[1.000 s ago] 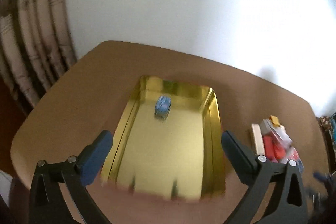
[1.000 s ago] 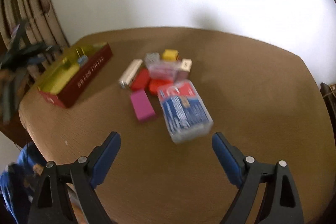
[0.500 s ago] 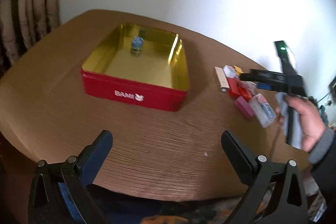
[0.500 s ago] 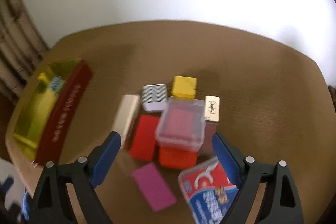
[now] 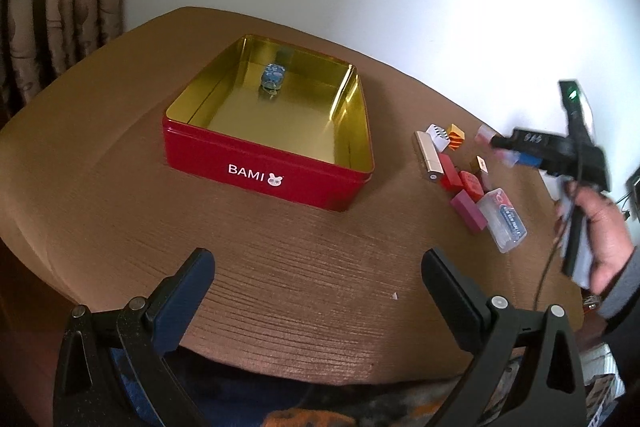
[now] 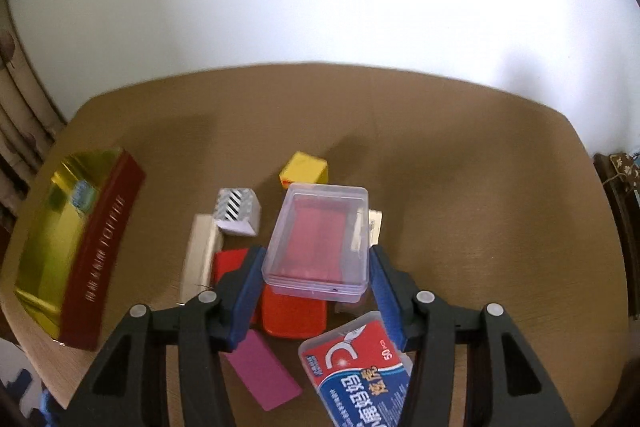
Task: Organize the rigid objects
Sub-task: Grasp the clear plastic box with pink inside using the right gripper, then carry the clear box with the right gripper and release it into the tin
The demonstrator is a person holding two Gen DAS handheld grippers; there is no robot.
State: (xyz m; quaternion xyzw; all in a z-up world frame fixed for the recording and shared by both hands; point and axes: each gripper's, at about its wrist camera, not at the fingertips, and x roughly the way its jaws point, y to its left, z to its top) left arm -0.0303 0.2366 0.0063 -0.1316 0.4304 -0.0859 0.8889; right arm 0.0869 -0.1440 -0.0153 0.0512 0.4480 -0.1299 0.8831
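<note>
My right gripper (image 6: 316,259) straddles a clear plastic box (image 6: 320,239) with a pink inside, which sits on top of the pile. Its jaws are closing and both blue pads touch the box's sides. In the left wrist view the right gripper (image 5: 506,149) hovers over the pile at the right, held by a person's hand (image 5: 600,227). My left gripper (image 5: 318,267) stands open over the table's near edge with nothing between its fingers. A red tin (image 5: 264,171) with a gold inside holds one small blue object (image 5: 273,77).
Around the clear box lie a yellow cube (image 6: 305,169), a striped cube (image 6: 236,211), a cream bar (image 6: 202,255), an orange-red block (image 6: 294,315), a magenta block (image 6: 262,369) and a floss-pick case (image 6: 360,367). The tin (image 6: 104,255) stands left of the pile. A white wall rises behind the table.
My right gripper moved forward over the pile and its jaws narrowed from wide open onto the clear box. My left gripper drew back from above the tin towards the table's near edge, then held still.
</note>
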